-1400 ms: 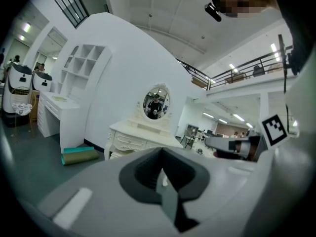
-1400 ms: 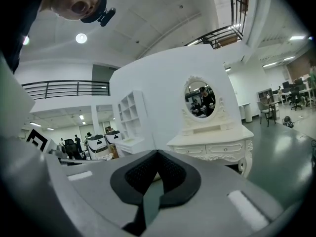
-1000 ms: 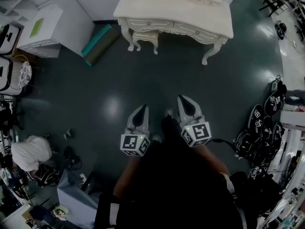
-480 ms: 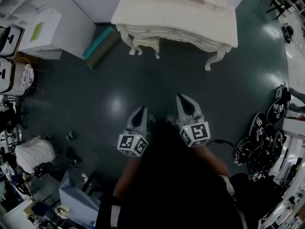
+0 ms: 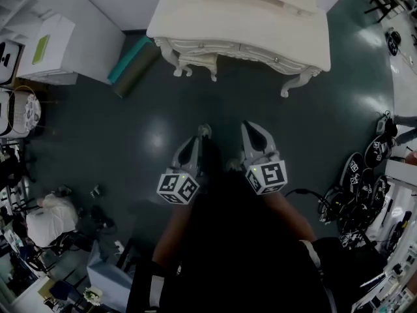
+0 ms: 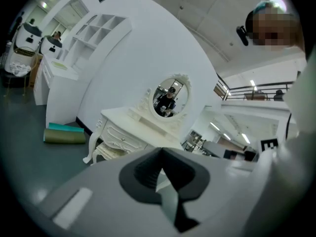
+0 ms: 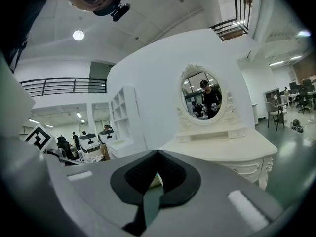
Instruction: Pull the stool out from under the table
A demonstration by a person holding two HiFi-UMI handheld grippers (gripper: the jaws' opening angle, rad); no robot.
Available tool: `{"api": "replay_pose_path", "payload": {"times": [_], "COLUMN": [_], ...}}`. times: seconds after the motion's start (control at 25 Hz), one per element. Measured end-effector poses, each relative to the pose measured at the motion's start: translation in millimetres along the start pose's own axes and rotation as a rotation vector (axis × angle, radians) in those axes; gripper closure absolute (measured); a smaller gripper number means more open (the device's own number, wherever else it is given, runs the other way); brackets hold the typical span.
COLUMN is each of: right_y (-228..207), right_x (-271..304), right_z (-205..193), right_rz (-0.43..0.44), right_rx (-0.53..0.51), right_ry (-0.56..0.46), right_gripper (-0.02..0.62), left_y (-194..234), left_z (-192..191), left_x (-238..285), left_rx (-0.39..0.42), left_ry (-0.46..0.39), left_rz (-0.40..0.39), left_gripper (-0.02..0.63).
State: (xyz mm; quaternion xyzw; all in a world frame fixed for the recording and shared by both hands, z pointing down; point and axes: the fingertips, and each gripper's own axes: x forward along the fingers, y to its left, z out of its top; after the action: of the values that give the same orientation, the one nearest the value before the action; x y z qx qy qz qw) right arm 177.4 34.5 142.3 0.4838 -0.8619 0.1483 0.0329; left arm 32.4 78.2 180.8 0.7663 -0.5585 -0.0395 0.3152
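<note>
Zero progress on the pull itself. The stool (image 5: 195,59) was fully tucked under the white dressing table (image 5: 273,25), toward its left end in the head view, with only the seat's front edge and front legs showing. The left gripper (image 5: 190,150) and right gripper (image 5: 254,135) both had their jaws pressed together with nothing between them. They were held side by side over the dark floor (image 5: 117,129), well apart from the stool and aimed roughly at the table. My read of what was left: everything. Approach, open a gripper, take the seat edge or a leg, and drag the stool clear.
</note>
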Motion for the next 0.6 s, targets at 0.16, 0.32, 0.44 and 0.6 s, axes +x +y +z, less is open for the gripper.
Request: {"api": "replay_pose_path", "payload": {"times": [0.16,0.32,0.44,0.6], "right_y": [-15.5,-28.6,-38.6,-47.0], "right_x": [45.8,102.0,141.9,182.5], "right_z": [-1.6,-12.8,-25.0,-54.2], "right_rz": [-0.016,-0.029,-0.036,-0.034], "right_rx": [0.002,0.008,0.016,0.014], "right_ry": [0.014,0.039,0.049,0.084], "right_gripper": [0.598,0.598,0.598,0.598], "left_y": [37.3,83.8,115.1,158.8], "left_z": [7.2,15.0,18.8,3.6], "left_x": [41.3,84.6,117.4,152.1], "left_rx": [-0.056,-0.110,-0.131,-0.196], "left_ry": [0.038,0.073,0.081,0.095], "left_rz": [0.002,0.011,0.016,0.040], "left_gripper": [0.600,0.600,0.600,0.601]}}
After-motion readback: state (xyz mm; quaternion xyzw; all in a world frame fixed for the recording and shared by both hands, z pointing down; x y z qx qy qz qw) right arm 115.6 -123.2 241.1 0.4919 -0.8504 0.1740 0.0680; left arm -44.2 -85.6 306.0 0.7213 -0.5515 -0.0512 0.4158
